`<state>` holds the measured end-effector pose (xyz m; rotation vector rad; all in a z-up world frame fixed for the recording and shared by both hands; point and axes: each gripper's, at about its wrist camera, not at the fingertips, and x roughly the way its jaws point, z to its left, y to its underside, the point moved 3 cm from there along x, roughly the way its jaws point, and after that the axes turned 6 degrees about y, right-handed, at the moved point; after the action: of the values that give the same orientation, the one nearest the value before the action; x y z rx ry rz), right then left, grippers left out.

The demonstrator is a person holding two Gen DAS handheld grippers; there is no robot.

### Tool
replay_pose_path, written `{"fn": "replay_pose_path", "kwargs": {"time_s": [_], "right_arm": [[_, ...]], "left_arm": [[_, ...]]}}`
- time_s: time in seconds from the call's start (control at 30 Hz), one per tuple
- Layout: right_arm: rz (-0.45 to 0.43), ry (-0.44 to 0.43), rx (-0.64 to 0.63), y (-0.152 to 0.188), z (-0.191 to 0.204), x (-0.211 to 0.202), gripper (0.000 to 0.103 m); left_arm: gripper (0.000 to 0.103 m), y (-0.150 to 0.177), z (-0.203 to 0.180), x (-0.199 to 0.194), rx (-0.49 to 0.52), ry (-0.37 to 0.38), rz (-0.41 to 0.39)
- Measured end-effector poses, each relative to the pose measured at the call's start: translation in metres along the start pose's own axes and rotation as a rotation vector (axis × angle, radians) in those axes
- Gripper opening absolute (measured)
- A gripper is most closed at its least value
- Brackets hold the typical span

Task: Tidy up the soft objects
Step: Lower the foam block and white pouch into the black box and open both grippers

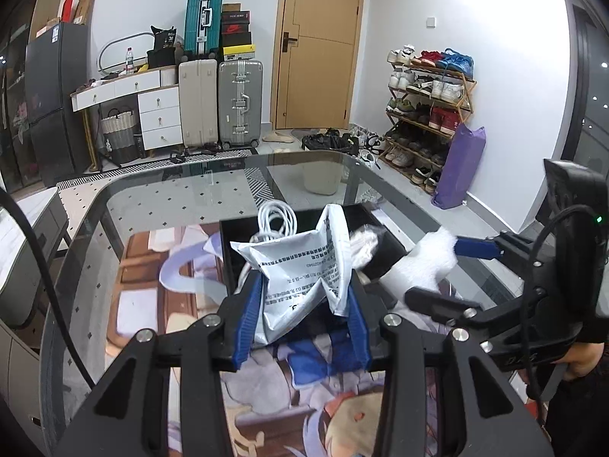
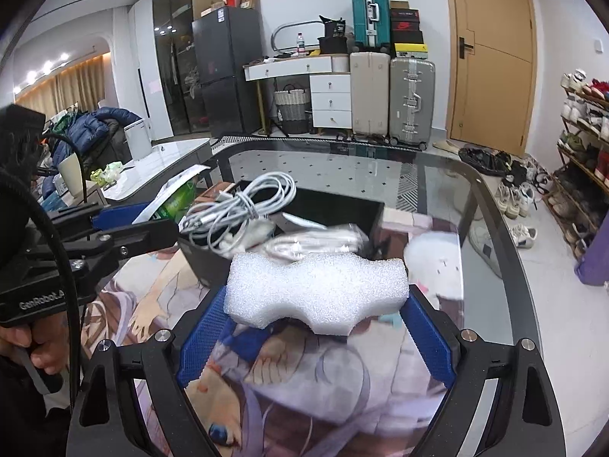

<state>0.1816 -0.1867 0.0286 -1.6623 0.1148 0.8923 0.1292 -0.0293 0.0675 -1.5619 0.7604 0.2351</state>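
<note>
My left gripper (image 1: 304, 304) is shut on a white printed plastic pouch (image 1: 300, 266), held just in front of a black box (image 1: 384, 245). The box holds a coil of white cable (image 1: 276, 217) and clear-wrapped white items (image 1: 365, 243). My right gripper (image 2: 316, 312) is shut on a white foam block (image 2: 316, 293), held above the printed mat (image 2: 304, 381) near the box (image 2: 342, 205). In the right wrist view the cable coil (image 2: 243, 205) lies in the box, and the left gripper (image 2: 125, 224) shows at the left with the pouch (image 2: 175, 198). The right gripper (image 1: 453, 262) and foam (image 1: 426, 262) show at the right in the left wrist view.
The glass table (image 1: 171, 190) has a rounded dark rim. A white fluffy item (image 2: 434, 262) lies on the mat right of the box. Suitcases (image 1: 220, 103), a shoe rack (image 1: 426, 114) and a door (image 1: 316, 45) stand beyond the table. A white side table (image 2: 160, 160) stands left.
</note>
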Motion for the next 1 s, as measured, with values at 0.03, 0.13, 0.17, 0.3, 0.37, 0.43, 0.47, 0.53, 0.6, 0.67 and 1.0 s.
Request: {"fn": "replay_pose_path", "kwargs": {"time_s": [0.03,0.13,0.17,0.3,0.37,0.43,0.47,0.53,0.6,0.67,1.0], "right_arm": [[0.006,0.006,-0.009,-0.003,0.001,0.004,0.091],[0.01,0.002,-0.034,-0.013,0.005,0.016,0.091],[0.016,0.003,-0.041,-0.016,0.007,0.022,0.091],[0.026,-0.013,-0.059,-0.023,0.011,0.04,0.091],[0.015,-0.025,-0.059,-0.026,0.012,0.044,0.091],[0.012,-0.022,-0.065,-0.03,0.011,0.049,0.091],[0.01,-0.015,-0.07,-0.035,0.011,0.055,0.091],[0.011,-0.008,-0.073,-0.04,0.009,0.063,0.091],[0.008,0.004,-0.074,-0.043,0.007,0.066,0.091],[0.016,0.001,-0.076,-0.043,0.005,0.069,0.091],[0.026,-0.028,-0.086,-0.027,-0.001,0.065,0.1]], "left_arm": [[0.041,-0.003,0.001,0.0,0.004,-0.001,-0.005],[0.041,-0.012,0.001,0.002,0.014,0.0,-0.015],[0.041,-0.014,0.002,0.003,0.014,0.001,-0.017],[0.041,-0.021,0.006,0.011,0.017,-0.002,-0.018],[0.041,-0.022,0.008,0.014,0.015,-0.003,-0.014],[0.041,-0.023,0.01,0.016,0.012,-0.005,-0.014],[0.041,-0.024,0.01,0.017,0.011,-0.005,-0.013],[0.041,-0.024,0.01,0.019,0.015,-0.008,-0.011],[0.041,-0.025,0.01,0.02,0.017,-0.008,-0.01],[0.041,-0.026,0.01,0.021,0.015,-0.01,-0.01],[0.041,-0.027,0.004,0.032,0.029,0.002,0.007]]}}
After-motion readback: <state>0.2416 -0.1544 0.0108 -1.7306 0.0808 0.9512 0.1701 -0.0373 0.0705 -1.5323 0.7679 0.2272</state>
